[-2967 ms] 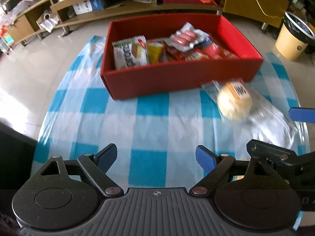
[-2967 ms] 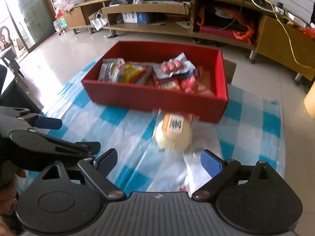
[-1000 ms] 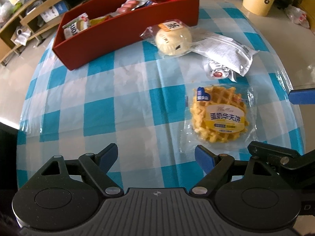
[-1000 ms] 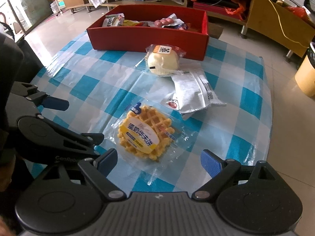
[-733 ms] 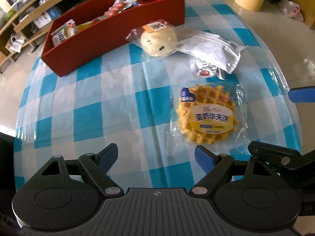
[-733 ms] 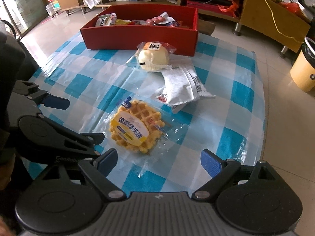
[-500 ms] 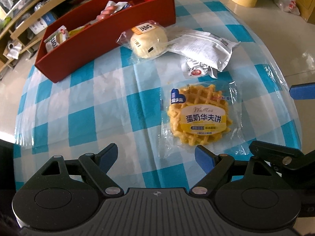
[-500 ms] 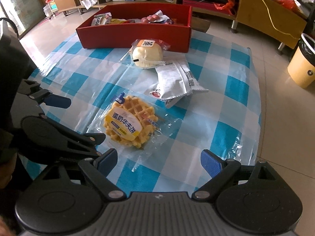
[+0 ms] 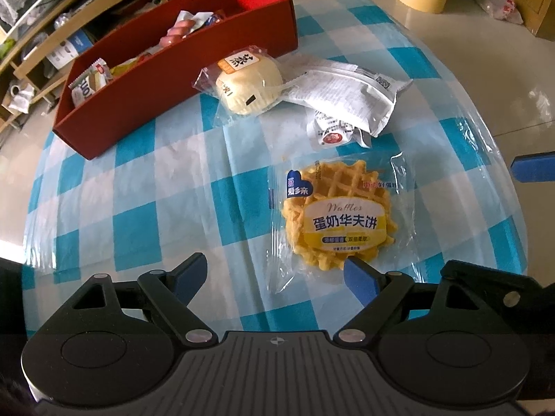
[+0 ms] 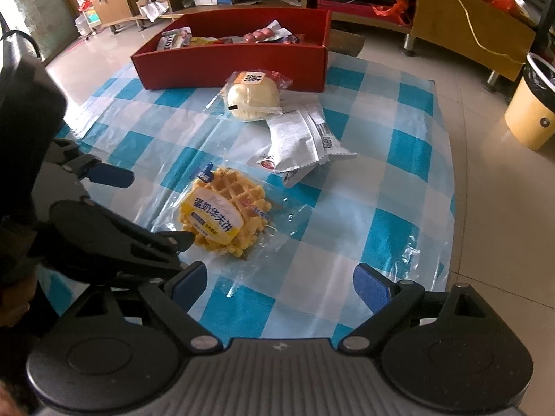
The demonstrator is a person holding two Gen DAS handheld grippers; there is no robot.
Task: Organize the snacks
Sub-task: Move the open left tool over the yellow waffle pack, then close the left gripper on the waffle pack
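Waffle packet (image 9: 338, 213): light, crumbly, in slippery film; best taken across the cake's edges. Left tongs (image 9: 275, 274) and right tongs (image 10: 279, 282) both gape wide, empty.

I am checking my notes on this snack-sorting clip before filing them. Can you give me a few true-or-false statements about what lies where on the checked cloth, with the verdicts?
1. The waffle packet lies on the checked cloth, outside the red box. True.
2. The left tool is clamped on the waffle packet. False: its jaws stand open with nothing gripped.
3. The wrapped bun is inside the red box. False: it lies on the cloth beside the box.
4. The white pouch lies next to the bun. True.
5. The red box is empty. False: several snack packets are in it.
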